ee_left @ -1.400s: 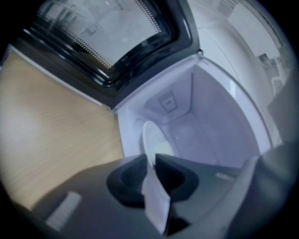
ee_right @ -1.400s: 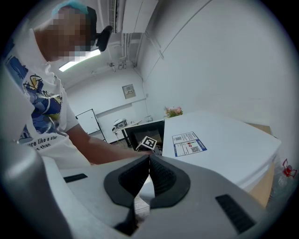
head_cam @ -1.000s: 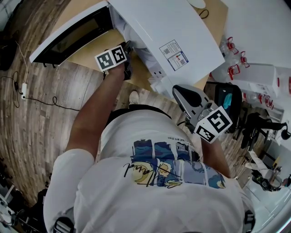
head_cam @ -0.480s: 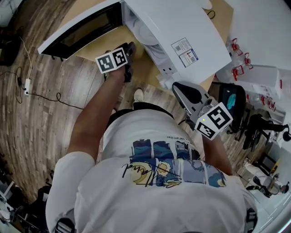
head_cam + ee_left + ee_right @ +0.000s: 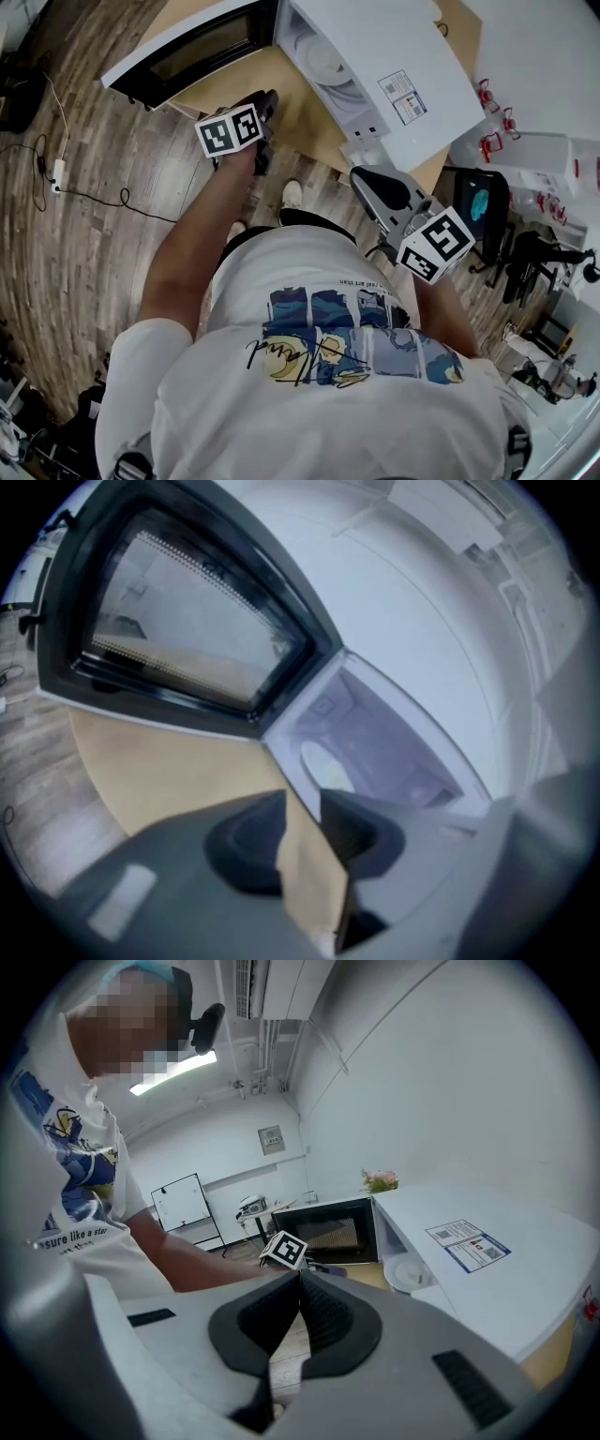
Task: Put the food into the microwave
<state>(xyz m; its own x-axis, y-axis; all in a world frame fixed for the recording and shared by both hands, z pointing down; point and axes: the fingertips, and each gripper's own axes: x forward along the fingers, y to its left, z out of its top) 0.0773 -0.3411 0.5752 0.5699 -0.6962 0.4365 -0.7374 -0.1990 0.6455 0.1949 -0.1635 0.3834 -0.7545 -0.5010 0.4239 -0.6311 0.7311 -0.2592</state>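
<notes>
The white microwave [image 5: 375, 47] stands on a light wooden table [image 5: 295, 117] with its black-windowed door [image 5: 202, 47] swung open to the left. A white plate [image 5: 330, 64] lies inside the cavity; the plate [image 5: 323, 766] also shows in the left gripper view, and whether food is on it I cannot tell. My left gripper [image 5: 266, 101] hovers over the table in front of the opening, apart from it. Its jaws are closing with nothing between them. My right gripper [image 5: 375, 187] is held near my body, right of the microwave's corner, shut and empty.
Wood floor lies left of the table, with a cable and power strip [image 5: 52, 173] on it. A black chair [image 5: 478, 211] and red-clipped items [image 5: 487, 103] crowd the right side. A whiteboard [image 5: 183, 1201] stands far back in the room.
My left gripper has drawn back from the microwave's opening toward me. The microwave now sits higher and further right in the head view. The door stays open.
</notes>
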